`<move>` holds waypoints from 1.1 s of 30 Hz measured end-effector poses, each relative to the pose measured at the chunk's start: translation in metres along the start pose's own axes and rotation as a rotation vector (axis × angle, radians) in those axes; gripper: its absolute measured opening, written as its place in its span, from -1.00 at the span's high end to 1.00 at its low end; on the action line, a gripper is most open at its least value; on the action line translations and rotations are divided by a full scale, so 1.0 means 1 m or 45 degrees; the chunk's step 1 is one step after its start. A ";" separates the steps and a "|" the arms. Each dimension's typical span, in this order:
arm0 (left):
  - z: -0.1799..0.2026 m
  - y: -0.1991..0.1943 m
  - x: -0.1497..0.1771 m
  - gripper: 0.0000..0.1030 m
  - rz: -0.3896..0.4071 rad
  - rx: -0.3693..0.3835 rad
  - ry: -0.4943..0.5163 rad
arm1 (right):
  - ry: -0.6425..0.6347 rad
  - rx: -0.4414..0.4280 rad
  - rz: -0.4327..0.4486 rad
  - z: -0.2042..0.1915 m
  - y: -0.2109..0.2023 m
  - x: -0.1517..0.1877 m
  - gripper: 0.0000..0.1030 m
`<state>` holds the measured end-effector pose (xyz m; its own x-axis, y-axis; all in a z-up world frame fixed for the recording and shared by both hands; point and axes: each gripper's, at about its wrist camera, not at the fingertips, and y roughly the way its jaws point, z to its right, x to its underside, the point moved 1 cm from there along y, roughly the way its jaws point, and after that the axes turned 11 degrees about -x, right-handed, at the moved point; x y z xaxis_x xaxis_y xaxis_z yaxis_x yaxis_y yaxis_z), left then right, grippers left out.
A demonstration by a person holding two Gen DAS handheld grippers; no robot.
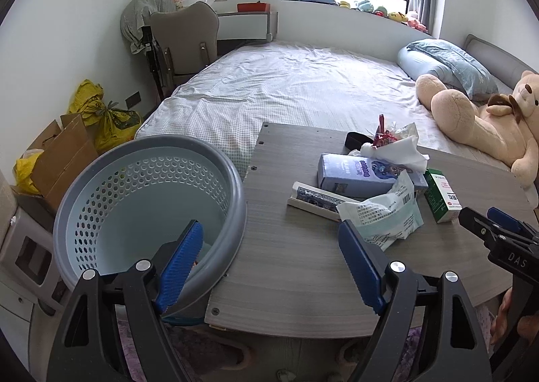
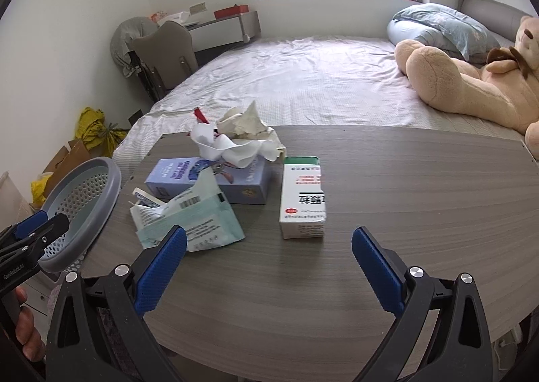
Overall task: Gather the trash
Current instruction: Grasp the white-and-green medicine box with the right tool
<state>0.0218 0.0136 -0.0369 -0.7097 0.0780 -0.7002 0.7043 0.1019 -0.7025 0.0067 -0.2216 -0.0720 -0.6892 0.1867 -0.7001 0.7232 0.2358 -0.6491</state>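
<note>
Trash lies on a grey wooden table [image 1: 296, 267]: a green-and-white medicine box [image 2: 303, 197] [image 1: 441, 195], a torn white-green plastic packet [image 2: 192, 220] [image 1: 380, 213], a blue carton [image 2: 209, 180] [image 1: 357, 173], crumpled tissues with a red wrapper [image 2: 242, 139] [image 1: 394, 143], and a flat printed box [image 1: 313, 198]. A blue-grey perforated bin [image 1: 151, 207] [image 2: 81, 210] stands at the table's left edge. My left gripper [image 1: 269, 261] is open and empty, its left finger over the bin. My right gripper [image 2: 269, 257] is open and empty, just short of the medicine box.
A bed [image 1: 286, 85] with a big teddy bear [image 1: 485, 119] and blue pillow [image 1: 444, 62] lies behind the table. A chair [image 1: 182, 42] and desk [image 1: 246, 23] stand at the far wall. A cardboard box [image 1: 60, 160] and yellow bags [image 1: 104, 116] sit on the floor at left.
</note>
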 end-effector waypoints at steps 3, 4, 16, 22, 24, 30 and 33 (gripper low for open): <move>0.011 0.004 -0.002 -0.53 -0.013 0.008 0.021 | 0.011 0.025 -0.016 0.012 0.009 -0.005 -0.88; 0.014 0.005 -0.003 -0.53 -0.015 0.009 0.029 | 0.015 0.033 -0.022 0.014 0.012 -0.006 -0.88; 0.031 0.023 -0.008 -0.53 -0.055 -0.002 0.069 | 0.020 0.107 -0.081 0.031 0.052 -0.019 -0.86; 0.031 0.032 -0.008 -0.53 -0.086 0.005 0.065 | -0.025 0.160 -0.124 0.028 0.064 -0.024 -0.72; 0.031 0.034 -0.008 -0.53 -0.090 0.012 0.064 | -0.025 0.160 -0.140 0.028 0.068 -0.024 -0.61; 0.033 0.035 -0.010 -0.53 -0.084 0.025 0.065 | -0.014 0.140 -0.165 0.029 0.072 -0.023 -0.17; 0.035 0.033 -0.010 -0.53 -0.081 0.032 0.068 | -0.013 0.128 -0.159 0.028 0.070 -0.023 0.04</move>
<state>0.0526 -0.0182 -0.0580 -0.7522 0.1248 -0.6470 0.6577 0.0834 -0.7486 0.0741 -0.2365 -0.1098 -0.7741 0.1520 -0.6145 0.6328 0.1602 -0.7576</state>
